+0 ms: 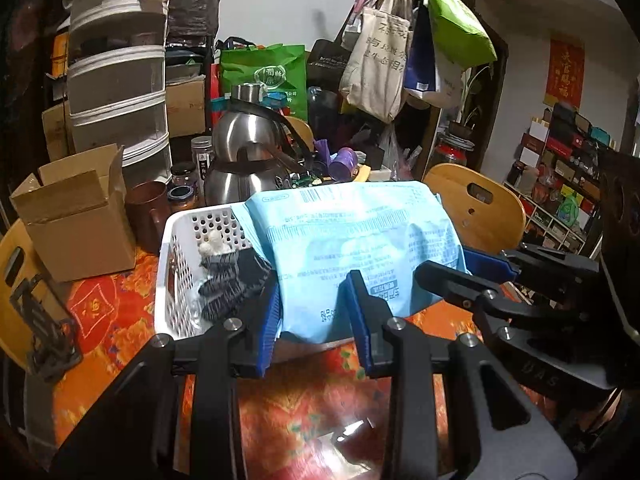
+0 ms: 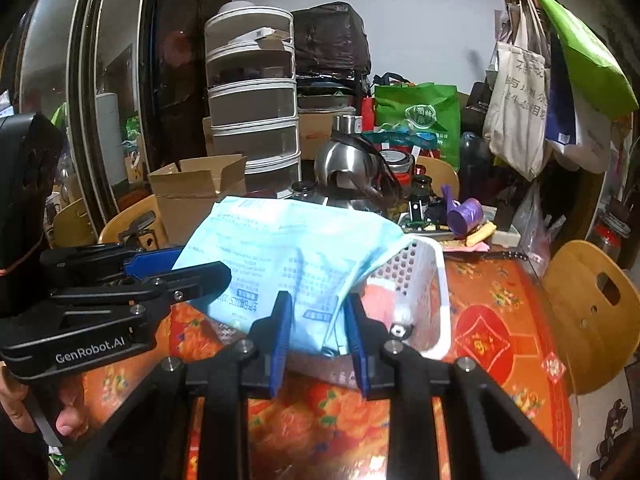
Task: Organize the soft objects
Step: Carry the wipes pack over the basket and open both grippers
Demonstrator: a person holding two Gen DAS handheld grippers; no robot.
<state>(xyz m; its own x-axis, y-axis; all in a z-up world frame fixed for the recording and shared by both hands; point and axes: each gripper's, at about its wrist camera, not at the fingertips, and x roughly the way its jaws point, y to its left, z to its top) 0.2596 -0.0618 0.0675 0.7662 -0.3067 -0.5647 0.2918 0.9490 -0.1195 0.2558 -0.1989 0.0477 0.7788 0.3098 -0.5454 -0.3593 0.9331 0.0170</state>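
Observation:
A light blue soft pack (image 1: 352, 248) lies across the top of a white perforated basket (image 1: 176, 248) on the red-orange tablecloth. My left gripper (image 1: 316, 312) is shut on the pack's near edge. My right gripper (image 2: 318, 320) is shut on the same pack (image 2: 288, 252) at its near corner, beside the basket wall (image 2: 420, 280). Each gripper shows in the other's view, the right one (image 1: 472, 276) at the pack's right edge, the left one (image 2: 168, 272) at its left edge. A dark striped sock with a white toy (image 1: 228, 276) lies inside the basket.
A cardboard box (image 1: 76, 220), a copper mug (image 1: 146, 212), jars and a steel kettle (image 1: 248, 160) stand behind the basket. Wooden chairs (image 2: 592, 312) ring the table. Stacked drawers (image 2: 256, 108) and hanging bags (image 1: 384, 64) are at the back.

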